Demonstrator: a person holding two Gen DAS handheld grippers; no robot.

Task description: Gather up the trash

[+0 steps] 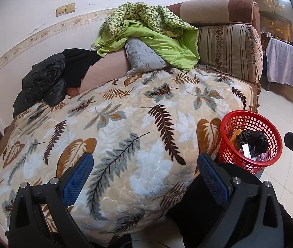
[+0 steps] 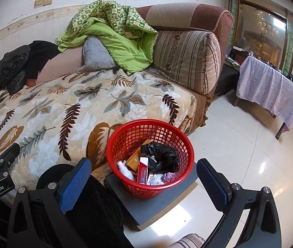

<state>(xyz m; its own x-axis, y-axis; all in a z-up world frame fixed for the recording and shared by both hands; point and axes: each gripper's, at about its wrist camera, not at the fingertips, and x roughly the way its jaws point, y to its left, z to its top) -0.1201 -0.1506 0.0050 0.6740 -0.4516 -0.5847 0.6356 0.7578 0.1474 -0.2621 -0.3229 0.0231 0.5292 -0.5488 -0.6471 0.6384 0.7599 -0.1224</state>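
A red mesh basket [image 2: 113, 144] stands on a grey board [image 2: 156, 208] on the floor beside the sofa. It holds a crumpled black bag [image 2: 160, 157], a white bottle [image 2: 124, 170], an orange box [image 2: 133, 160], a red carton [image 2: 142, 171] and a pink wad [image 2: 170, 176]. The basket also shows in the left wrist view [image 1: 227, 124]. My right gripper [image 2: 144, 173] is open and empty, low in front of the basket. My left gripper [image 1: 145, 169] is open and empty over the leaf-patterned blanket [image 1: 125, 124].
The sofa carries a green quilt [image 1: 146, 31], a grey pillow [image 1: 142, 57], a black jacket [image 1: 43, 80] and a striped bolster [image 2: 187, 60]. A table with a lilac cloth [image 2: 268, 88] stands at the right on the glossy tile floor [image 2: 239, 155].
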